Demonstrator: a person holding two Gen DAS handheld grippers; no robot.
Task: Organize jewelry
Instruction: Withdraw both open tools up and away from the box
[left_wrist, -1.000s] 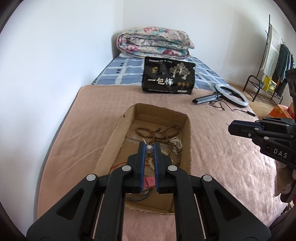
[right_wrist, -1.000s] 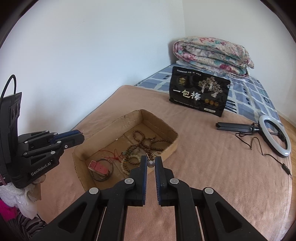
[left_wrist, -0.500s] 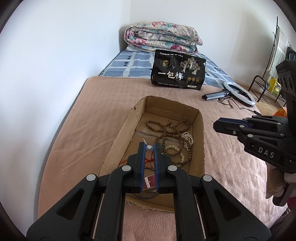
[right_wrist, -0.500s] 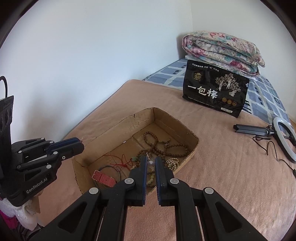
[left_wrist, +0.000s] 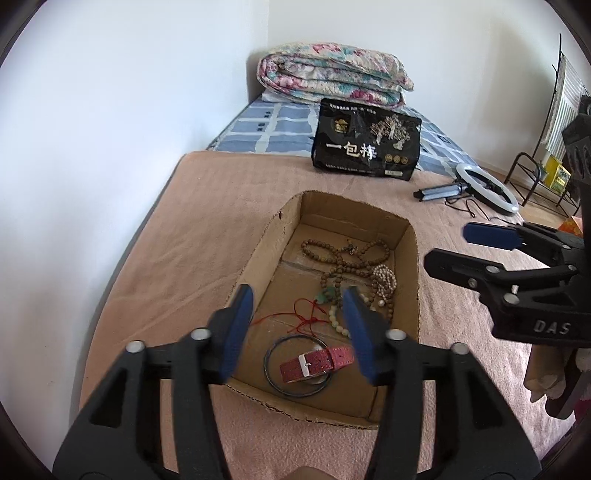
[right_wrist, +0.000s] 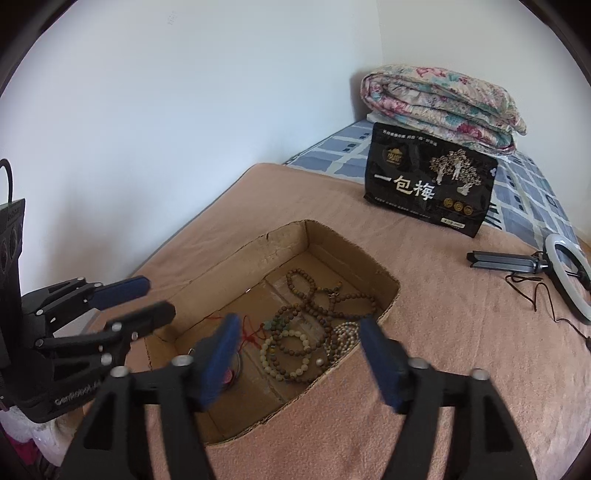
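Observation:
A shallow cardboard box (left_wrist: 266, 254) lies on the pink bed cover; it also shows in the right wrist view (right_wrist: 236, 258). Inside lie brown bead strings (left_wrist: 343, 258), a pale bead bracelet (right_wrist: 291, 350), a red cord with a green pendant (left_wrist: 310, 314), a dark bangle (left_wrist: 271, 369) and a red watch strap (left_wrist: 317, 363). My left gripper (left_wrist: 297, 306) is open and empty above the box's near end. My right gripper (right_wrist: 299, 332) is open and empty above the box's near right side. Each gripper shows in the other's view, left (right_wrist: 144, 299) and right (left_wrist: 447, 245).
A black snack bag (left_wrist: 365, 146) stands beyond the box, with a folded floral quilt (left_wrist: 332, 77) behind it. A ring light with tripod (left_wrist: 484, 188) and its cable lie at the right. A white wall runs along the left. A metal rack (left_wrist: 546, 181) stands far right.
Both grippers were shut and are now open. Both have moved closer to the box.

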